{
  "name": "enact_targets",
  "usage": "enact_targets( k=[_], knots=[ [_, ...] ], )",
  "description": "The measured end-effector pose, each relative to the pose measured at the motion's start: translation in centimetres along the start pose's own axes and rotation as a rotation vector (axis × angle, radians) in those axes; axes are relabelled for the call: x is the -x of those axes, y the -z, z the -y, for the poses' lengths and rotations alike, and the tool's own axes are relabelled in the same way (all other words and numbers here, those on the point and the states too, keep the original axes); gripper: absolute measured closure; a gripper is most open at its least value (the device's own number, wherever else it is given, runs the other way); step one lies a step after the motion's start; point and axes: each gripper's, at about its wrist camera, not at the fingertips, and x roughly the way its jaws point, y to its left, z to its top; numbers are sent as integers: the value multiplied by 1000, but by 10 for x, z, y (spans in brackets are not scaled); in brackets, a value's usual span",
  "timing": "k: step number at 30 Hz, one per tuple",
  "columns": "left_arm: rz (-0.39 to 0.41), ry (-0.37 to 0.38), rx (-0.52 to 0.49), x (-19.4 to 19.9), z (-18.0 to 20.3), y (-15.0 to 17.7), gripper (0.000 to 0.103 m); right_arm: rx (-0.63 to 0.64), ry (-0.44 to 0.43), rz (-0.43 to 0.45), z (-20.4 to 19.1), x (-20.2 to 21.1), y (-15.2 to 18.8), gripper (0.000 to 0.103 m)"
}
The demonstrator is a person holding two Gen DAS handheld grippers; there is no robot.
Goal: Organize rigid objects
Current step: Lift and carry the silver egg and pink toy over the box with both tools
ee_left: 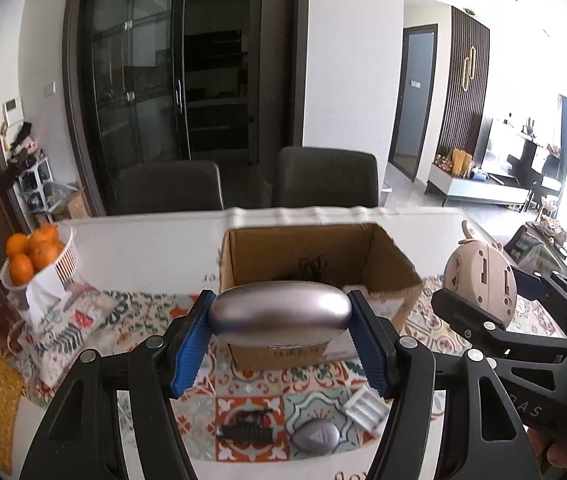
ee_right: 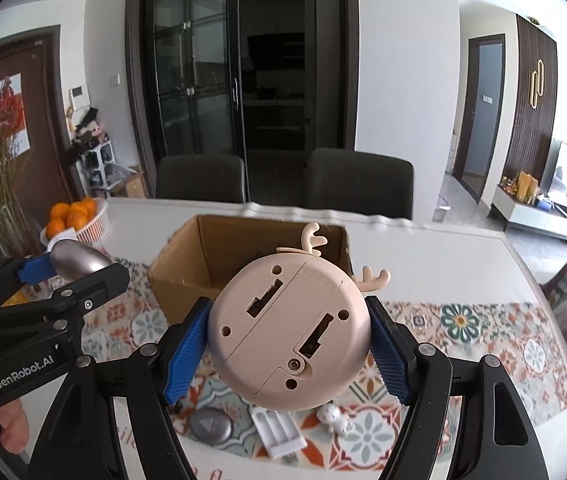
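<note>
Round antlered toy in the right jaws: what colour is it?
Pale pink-beige all over, antlers included; the round antlered toy shows best in the right wrist view.

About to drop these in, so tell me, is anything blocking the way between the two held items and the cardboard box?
Nothing visible. The silver case and the pink antlered clock are held above the table, just short of the open cardboard box. The box top is uncovered; a dark item lies inside.

a box [ee_left: 315, 268] stands on the bench [ee_left: 143, 248], two chairs [ee_left: 169, 186] behind it, a basket of oranges [ee_left: 39, 256] to its left, a small tray [ee_right: 277, 430] before it.
</note>
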Motion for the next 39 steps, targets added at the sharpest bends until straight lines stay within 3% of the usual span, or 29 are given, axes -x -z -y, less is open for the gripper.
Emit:
enact_targets(
  k=[10, 17, 34, 39],
  knots=[
    [9, -6, -32, -21, -2, -33, 38, -9, -42, -12, 8, -27, -31, 29],
    [-40, -1, -35, -52, -4, -50, 38, -14, -54, -62, 14, -60, -49, 29],
    [-320, 22, -58, -142, 1, -60, 38, -18, -48, -234, 29, -130, -62, 29],
    [-368, -10, -97, -163, 6, -54, 38, -18, -49, -273, 30, -143, -55, 29]
  ],
)
